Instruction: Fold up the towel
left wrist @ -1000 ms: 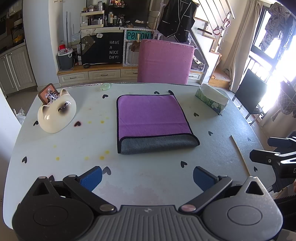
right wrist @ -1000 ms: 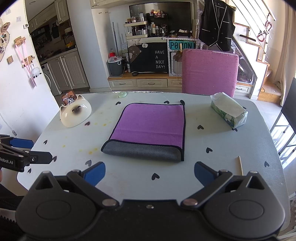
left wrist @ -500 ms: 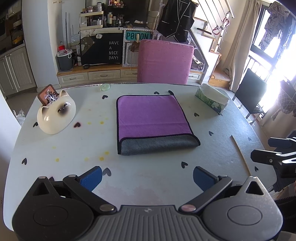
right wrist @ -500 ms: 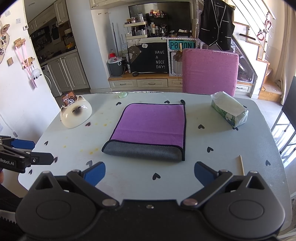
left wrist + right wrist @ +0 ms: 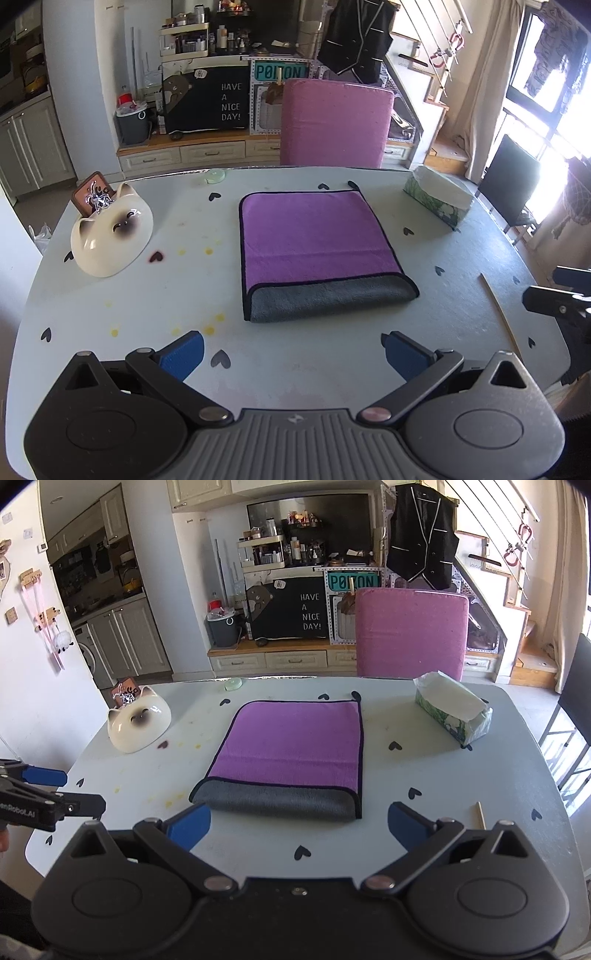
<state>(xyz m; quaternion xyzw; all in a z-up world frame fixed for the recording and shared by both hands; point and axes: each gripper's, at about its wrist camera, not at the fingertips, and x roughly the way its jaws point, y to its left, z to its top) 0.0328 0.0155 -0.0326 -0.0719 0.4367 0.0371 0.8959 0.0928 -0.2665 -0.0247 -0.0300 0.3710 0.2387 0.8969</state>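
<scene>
A purple towel (image 5: pixel 314 232) with a grey underside lies folded flat in the middle of the white table (image 5: pixel 155 295); its grey fold edge faces me. It also shows in the right wrist view (image 5: pixel 291 749). My left gripper (image 5: pixel 291 354) is open and empty, hovering near the table's front edge, short of the towel. My right gripper (image 5: pixel 297 823) is open and empty, just short of the grey fold edge. Each gripper shows at the side of the other's view.
A cat-shaped ceramic dish (image 5: pixel 110 236) sits at the left. A tissue box (image 5: pixel 437 199) sits at the back right. A wooden stick (image 5: pixel 498 310) lies near the right edge. A pink chair (image 5: pixel 334 125) stands behind the table.
Both grippers have drifted slightly; the towel sits a little lower in both views. The towel itself has not moved and both grippers stay open.
</scene>
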